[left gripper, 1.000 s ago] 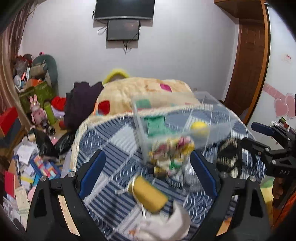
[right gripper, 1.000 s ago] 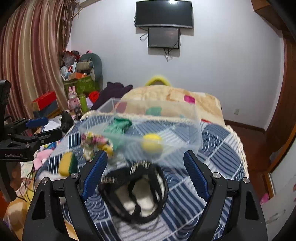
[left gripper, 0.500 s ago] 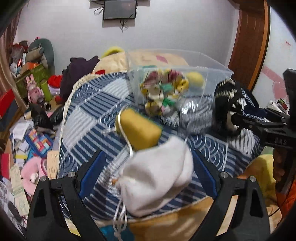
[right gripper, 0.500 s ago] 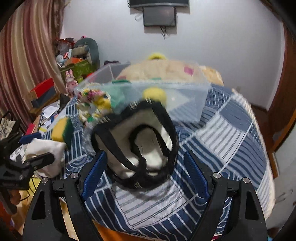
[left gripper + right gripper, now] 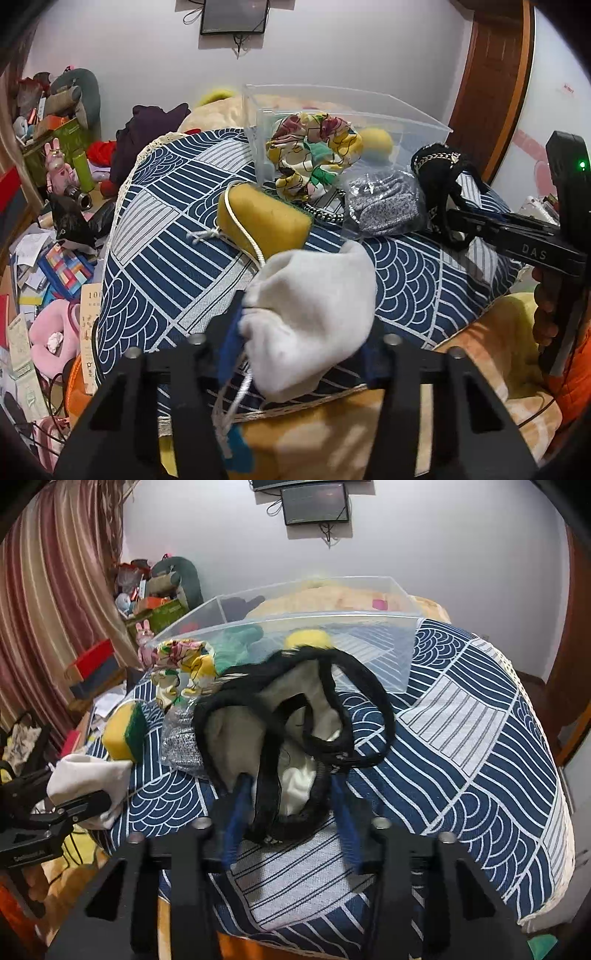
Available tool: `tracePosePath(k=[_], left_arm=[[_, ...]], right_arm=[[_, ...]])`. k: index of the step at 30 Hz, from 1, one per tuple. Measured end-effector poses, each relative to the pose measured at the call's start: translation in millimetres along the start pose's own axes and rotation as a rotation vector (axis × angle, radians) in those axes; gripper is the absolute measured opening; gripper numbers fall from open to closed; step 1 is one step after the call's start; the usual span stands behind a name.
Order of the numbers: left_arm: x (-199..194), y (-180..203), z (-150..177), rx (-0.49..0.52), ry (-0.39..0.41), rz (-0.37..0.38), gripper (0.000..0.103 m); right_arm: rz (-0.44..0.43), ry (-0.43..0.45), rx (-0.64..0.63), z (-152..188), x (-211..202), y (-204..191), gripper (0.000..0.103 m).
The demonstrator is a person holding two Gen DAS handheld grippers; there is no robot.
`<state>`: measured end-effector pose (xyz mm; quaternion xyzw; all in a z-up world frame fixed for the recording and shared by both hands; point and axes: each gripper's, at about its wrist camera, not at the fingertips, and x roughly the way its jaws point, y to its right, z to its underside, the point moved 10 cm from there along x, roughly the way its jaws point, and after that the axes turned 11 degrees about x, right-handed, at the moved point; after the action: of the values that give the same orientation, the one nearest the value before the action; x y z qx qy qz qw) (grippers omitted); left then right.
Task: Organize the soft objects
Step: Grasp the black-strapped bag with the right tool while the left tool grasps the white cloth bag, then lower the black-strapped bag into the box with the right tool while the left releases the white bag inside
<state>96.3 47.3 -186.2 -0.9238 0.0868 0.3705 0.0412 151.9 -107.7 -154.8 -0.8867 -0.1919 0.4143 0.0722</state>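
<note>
My left gripper (image 5: 299, 332) is shut on a white drawstring pouch (image 5: 314, 314) at the near edge of the blue patterned cushion (image 5: 155, 258). My right gripper (image 5: 288, 797) is shut on a black-and-cream strappy bag (image 5: 291, 731) lying on the cushion. A clear plastic bin (image 5: 332, 122) stands behind, holding a yellow ball (image 5: 376, 144) and a green cloth (image 5: 236, 646). A floral fabric piece (image 5: 314, 155) leans at the bin's front. A yellow sponge (image 5: 262, 221) and a grey bagged item (image 5: 384, 210) lie between the bin and the grippers.
The floor at the left is littered with books, papers and toys (image 5: 59, 266). A beige quilt (image 5: 332, 598) lies behind the bin. A wooden door (image 5: 491, 81) stands at the right. Orange bedding (image 5: 480, 369) lies below the cushion's near edge.
Both grippers were open and have closed: the left on the white pouch, the right on the black-and-cream bag. Both have moved lower and closer to the cushion.
</note>
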Motion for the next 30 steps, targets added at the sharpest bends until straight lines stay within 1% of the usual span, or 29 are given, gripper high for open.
tracePosePath(k=[3, 6, 14, 18, 24, 30], left_arm=[[-5.5, -2.9, -4.9, -0.001, 0.013, -0.002, 0.042], [-13.6, -5.8, -13.6, -0.003, 0.045, -0.005, 0.041], [-37.2, -9.7, -52.2, -0.04, 0.154, 0.022, 0.041], [-42.9, -10.9, -73.0, -0.032, 0.204, 0.005, 0.041], [-45.1, -17.0, -101.8, -0.016, 0.24, -0.012, 0.041], [-46.8, -25.2, -137.7, -0.023, 0.277, 0.025, 0.041]], right_arm=[[0.001, 0.017, 0.008, -2.6, -6.5, 2.7, 0.02], [0.01, 0.045, 0.008, -5.8, -15.1, 4.9, 0.017], [0.025, 0.134, 0.035, -24.5, -40.1, 13.2, 0.016], [0.026, 0.176, 0.047, -36.8, -52.1, 12.2, 0.016], [0.033, 0.235, 0.046, -57.9, -64.6, 8.8, 0.016], [0.029, 0.277, 0.038, -80.0, -69.1, 5.2, 0.016]])
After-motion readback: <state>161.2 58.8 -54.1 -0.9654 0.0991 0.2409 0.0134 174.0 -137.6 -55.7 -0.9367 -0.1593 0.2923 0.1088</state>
